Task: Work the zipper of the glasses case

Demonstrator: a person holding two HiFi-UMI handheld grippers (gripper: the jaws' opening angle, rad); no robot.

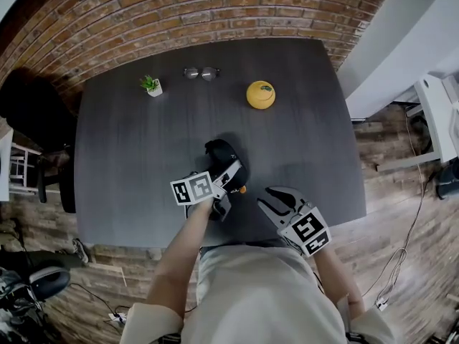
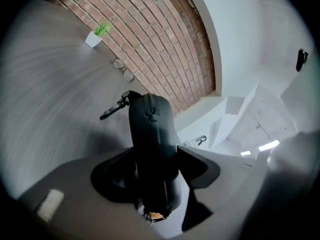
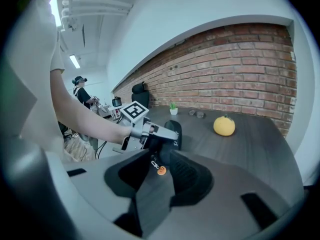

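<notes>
Left tongs (image 2: 157, 170) clamped on black glasses case (image 2: 150, 129) (contents unseen), right tongs (image 3: 158, 155) parted, empty, near orange zipper pull (image 3: 161, 170).

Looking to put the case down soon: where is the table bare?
Bare: the left of the table, in front of the plant, and its right side between the yellow fruit and the right gripper. Crowded: the near middle, where the left gripper clamps the case; glasses lie at the far edge.

Glasses case (image 1: 221, 153): black. Zipper charm (image 1: 243, 189): orange. Table (image 1: 143, 156): dark grey, streaked grain. Round object (image 1: 260, 94): yellow. Potted plant (image 1: 151, 85): green, white pot. Wall (image 1: 179, 13): red-brown brick. Marker cube (image 1: 192, 189): black-white squares.
</notes>
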